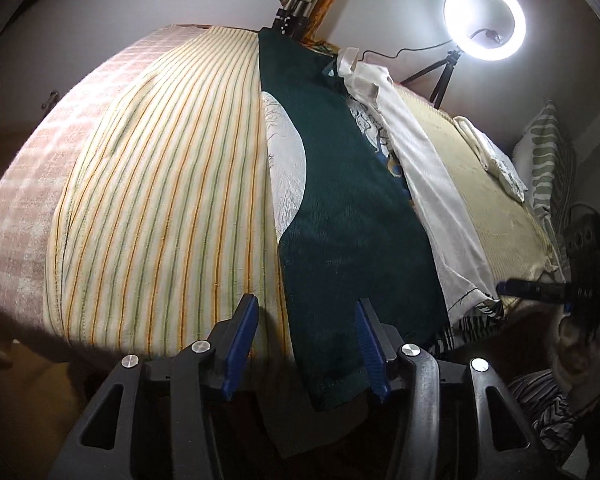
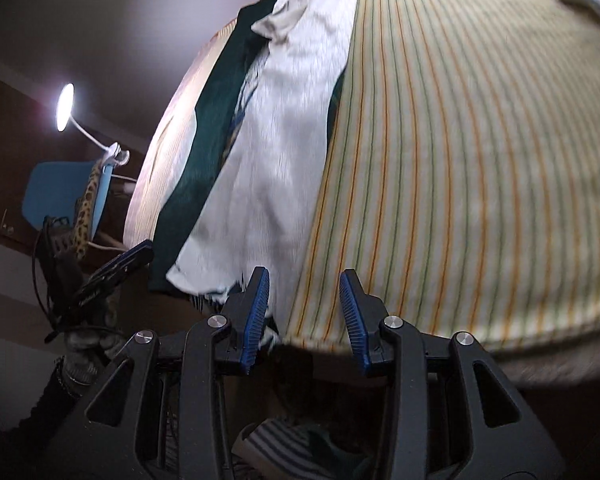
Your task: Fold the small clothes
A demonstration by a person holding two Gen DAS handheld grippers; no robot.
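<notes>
A dark green garment (image 1: 352, 216) lies lengthwise on the bed, its near end hanging over the edge between my left gripper's (image 1: 306, 344) open fingers. A white garment (image 1: 428, 184) lies beside it on the right. In the right wrist view the white garment (image 2: 276, 152) and the green one (image 2: 204, 136) lie left of centre. My right gripper (image 2: 304, 316) is open and empty at the bed's near edge, just right of the white garment's hem. It shows in the left wrist view at the far right (image 1: 532, 290).
A striped yellow-and-green sheet (image 1: 160, 184) covers the bed over a pink checked blanket (image 1: 32, 184). A ring light (image 1: 485, 20) on a tripod stands behind. Pillows (image 1: 548, 156) lie far right. A desk lamp (image 2: 66, 106) and blue chair (image 2: 60, 196) stand left.
</notes>
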